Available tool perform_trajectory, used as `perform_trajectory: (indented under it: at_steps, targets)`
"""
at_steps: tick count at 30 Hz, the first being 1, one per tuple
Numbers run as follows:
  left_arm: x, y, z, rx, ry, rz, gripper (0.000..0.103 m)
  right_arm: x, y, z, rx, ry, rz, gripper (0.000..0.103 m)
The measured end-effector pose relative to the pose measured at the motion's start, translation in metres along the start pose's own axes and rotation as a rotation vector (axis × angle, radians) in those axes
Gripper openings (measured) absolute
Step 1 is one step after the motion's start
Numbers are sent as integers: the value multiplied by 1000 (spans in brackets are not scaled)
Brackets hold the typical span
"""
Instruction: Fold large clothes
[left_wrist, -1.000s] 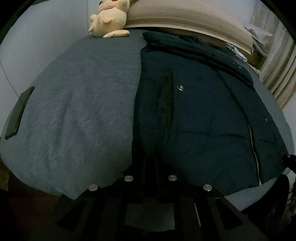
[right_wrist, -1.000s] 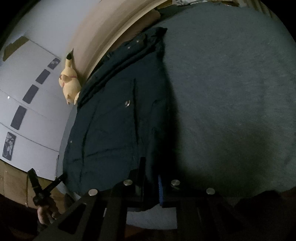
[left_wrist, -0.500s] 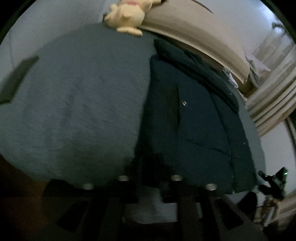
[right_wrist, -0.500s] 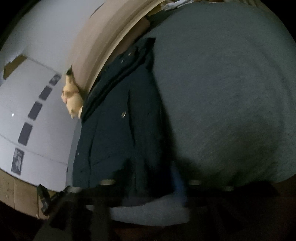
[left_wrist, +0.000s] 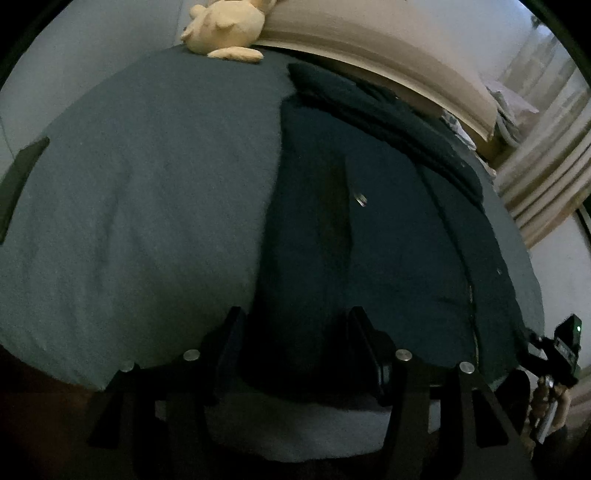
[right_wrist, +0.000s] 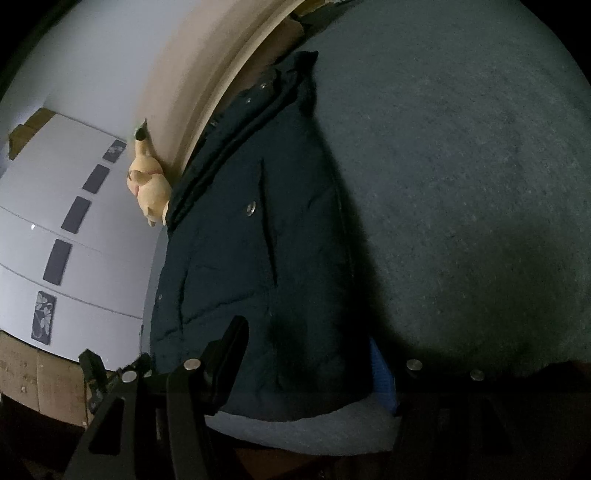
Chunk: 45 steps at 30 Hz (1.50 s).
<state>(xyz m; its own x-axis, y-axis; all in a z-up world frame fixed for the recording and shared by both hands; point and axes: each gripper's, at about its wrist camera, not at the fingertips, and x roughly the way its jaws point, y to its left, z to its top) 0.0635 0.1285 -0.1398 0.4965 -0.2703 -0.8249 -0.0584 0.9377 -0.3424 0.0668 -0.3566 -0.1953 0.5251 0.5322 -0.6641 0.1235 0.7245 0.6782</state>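
Left wrist: jacket (left_wrist: 388, 240) flat (unfolded), bed (left_wrist: 129, 221)

Both wrist views are dim and grainy, with a cool blue-grey cast. The pale wall (right_wrist: 74, 110) is the brightest area; light fades away from it across the grey bedspread (left_wrist: 129, 221). The dark jacket (left_wrist: 388, 240) is nearly black, its folds hard to read. A soft, broad shadow lies on the bedspread beside the jacket in the right view. Fisheye distortion bows the bedspread into a dome, and black corners ring each frame. A snap on the jacket looks slightly smeared.
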Motion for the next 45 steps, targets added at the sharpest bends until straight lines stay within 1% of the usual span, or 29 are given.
perform_trajectory:
  at_steps: [3, 6, 7, 8, 9, 11, 13, 16, 19, 20, 21, 24, 26, 28, 30, 31, 32, 33, 34, 35, 36, 37, 39, 40, 41, 42, 43, 45]
  targets:
    - [10, 0, 22, 48, -14, -19, 60, -1, -3, -1, 1, 1, 3, 65]
    - [33, 0, 41, 81, 23, -58, 60, -1, -4, -2, 0, 0, 5, 65]
    - [36, 6, 41, 83, 47, -78, 60, 0, -3, -1, 0, 0, 5, 65]
    - [47, 9, 42, 69, 106, -142, 60, 0, -3, -1, 1, 0, 6, 65]
    - [49, 11, 43, 58, 125, -180, 60, 0, -3, 0, 0, 2, 8, 65]
    - [46, 16, 41, 30, 124, -253, 60, -1, -5, 0, -2, 3, 10, 65]
    - [46, 27, 38, -37, 152, -398, 60, 0, -5, 1, -4, 8, 14, 65]
    - [40, 45, 37, -125, 146, -575, 60, 1, -5, 2, -8, 15, 13, 65]
    - [33, 52, 39, -171, 113, -731, 61, 2, -3, 3, -11, 17, 8, 65]
    - [32, 51, 41, -169, 109, -753, 61, 3, -3, 3, -11, 18, 7, 65]
    - [32, 51, 41, -167, 109, -759, 62, 3, -3, 3, -11, 18, 6, 65]
    - [38, 47, 35, -170, 130, -752, 63, 2, -3, 2, -10, 18, 5, 65]
    - [38, 44, 33, -189, 119, -783, 63, 3, -4, 2, -10, 20, 5, 65]
    - [33, 38, 31, -217, 86, -855, 67, 3, -3, 3, -11, 23, 2, 65]
    - [32, 36, 32, -258, 55, -943, 69, 4, -3, 3, -12, 25, -1, 65]
    - [30, 36, 32, -259, 33, -982, 75, 4, -3, 5, -14, 26, -1, 65]
    - [35, 32, 29, -230, 26, -948, 79, 4, -3, 5, -15, 26, -1, 65]
    - [43, 28, 29, -214, 68, -862, 78, 5, -4, 5, -14, 25, -1, 65]
    - [56, 22, 26, -201, 153, -737, 77, 5, -4, 5, -13, 25, 0, 65]
    - [62, 19, 22, -188, 190, -695, 77, 4, -3, 5, -13, 25, 1, 65]
    - [58, 16, 20, -158, 166, -683, 77, 4, -3, 5, -15, 25, 1, 65]
    - [54, 14, 20, -155, 152, -681, 77, 5, -3, 5, -16, 26, 2, 65]
    - [45, 13, 21, -142, 115, -718, 78, 4, -4, 4, -16, 25, 4, 65]
    - [47, 13, 21, -138, 117, -707, 78, 5, -5, 4, -16, 25, 3, 65]
    - [51, 14, 21, -154, 144, -692, 77, 6, -5, 4, -15, 25, 2, 65]
    - [54, 17, 19, -171, 172, -694, 75, 6, -4, 5, -14, 23, 4, 65]
    - [49, 17, 18, -171, 144, -703, 66, 4, -4, 5, -15, 20, 7, 65]
    - [39, 17, 20, -167, 77, -736, 46, -1, -3, 6, -24, -1, 16, 65]
